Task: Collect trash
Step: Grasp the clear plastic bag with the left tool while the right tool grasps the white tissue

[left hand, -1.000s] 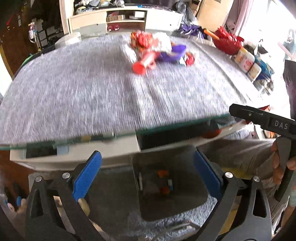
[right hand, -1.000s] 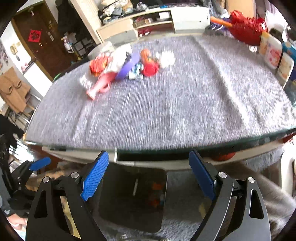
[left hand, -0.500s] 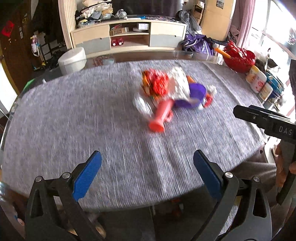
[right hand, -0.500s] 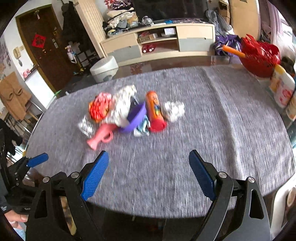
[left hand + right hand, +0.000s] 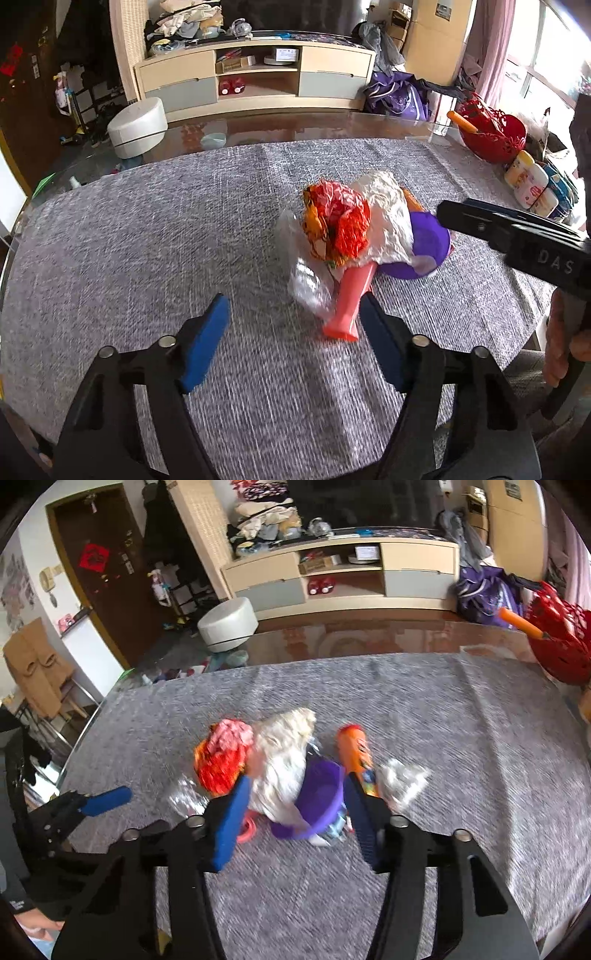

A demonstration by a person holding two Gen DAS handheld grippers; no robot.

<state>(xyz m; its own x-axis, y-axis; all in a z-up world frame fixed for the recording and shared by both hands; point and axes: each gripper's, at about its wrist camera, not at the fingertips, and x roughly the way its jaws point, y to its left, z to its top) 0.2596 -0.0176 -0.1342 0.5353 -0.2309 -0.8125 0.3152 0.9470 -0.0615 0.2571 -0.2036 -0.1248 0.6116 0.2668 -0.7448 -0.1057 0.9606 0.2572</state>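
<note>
A pile of trash lies mid-table on the grey cloth: a crumpled red-orange wrapper (image 5: 338,221) (image 5: 221,757), a white crumpled bag (image 5: 384,218) (image 5: 284,757), a purple bowl (image 5: 430,247) (image 5: 317,797), a pink bottle (image 5: 351,295), clear plastic (image 5: 306,280) (image 5: 184,797), an orange tube (image 5: 352,751) and crumpled foil (image 5: 402,779). My left gripper (image 5: 293,332) is open and empty just short of the pink bottle. My right gripper (image 5: 295,812) is open, its jaws to either side of the white bag and purple bowl, apart from them.
The grey cloth (image 5: 147,240) covers a glass table. A red basket (image 5: 491,136) (image 5: 561,653) and several white bottles (image 5: 532,184) stand at the right edge. A white stool (image 5: 136,125) and a TV cabinet (image 5: 258,81) stand beyond the table.
Both grippers have risen from below the table edge and moved forward over the cloth, closing in on the trash pile. Both stay open.
</note>
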